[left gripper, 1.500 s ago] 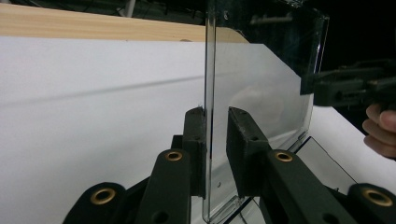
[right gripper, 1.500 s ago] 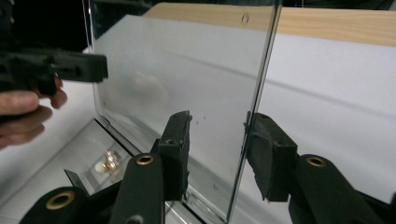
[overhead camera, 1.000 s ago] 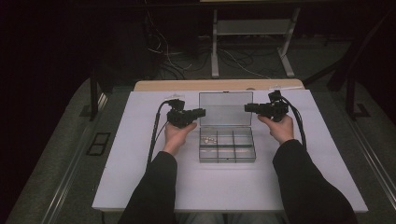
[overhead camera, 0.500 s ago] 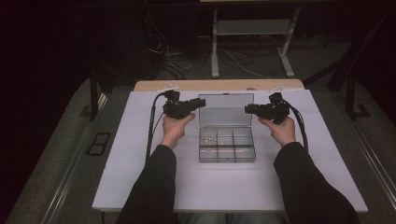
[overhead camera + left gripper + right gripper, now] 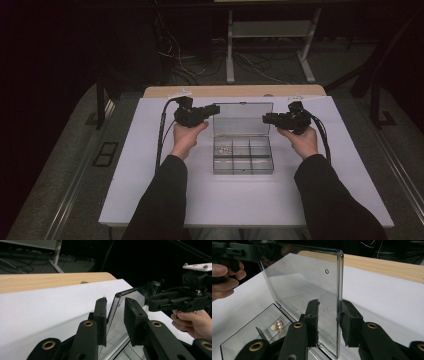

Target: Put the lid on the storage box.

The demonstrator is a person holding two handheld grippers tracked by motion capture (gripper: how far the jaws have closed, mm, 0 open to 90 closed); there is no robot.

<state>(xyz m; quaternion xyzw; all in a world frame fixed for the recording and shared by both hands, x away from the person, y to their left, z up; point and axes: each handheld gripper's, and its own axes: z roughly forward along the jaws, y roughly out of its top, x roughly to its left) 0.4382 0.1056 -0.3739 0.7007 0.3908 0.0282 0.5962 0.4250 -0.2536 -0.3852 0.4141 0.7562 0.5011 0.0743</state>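
A clear plastic compartment box (image 5: 243, 162) lies mid-table with its lid (image 5: 242, 117) raised upright. Small pearly pieces (image 5: 225, 148) sit in its far-left cell, also seen as pearly pieces (image 5: 276, 326). My left gripper (image 5: 216, 107) is at the lid's left edge. Its jaws have just been closing and straddle the lid (image 5: 130, 296), which rests against one pad with a gap to the other. My right gripper (image 5: 265, 118) straddles the right edge of the lid (image 5: 307, 282), which lies close against one pad, with a gap to the other.
A white sheet (image 5: 150, 150) covers the table, and a wooden strip (image 5: 235, 91) runs along its far edge. Beyond it the dark floor holds cables and a metal stand (image 5: 270, 30). Both forearms come in from the bottom.
My left hand and its gripper have risen a little along the lid's left edge. The right gripper and the box have stayed put.
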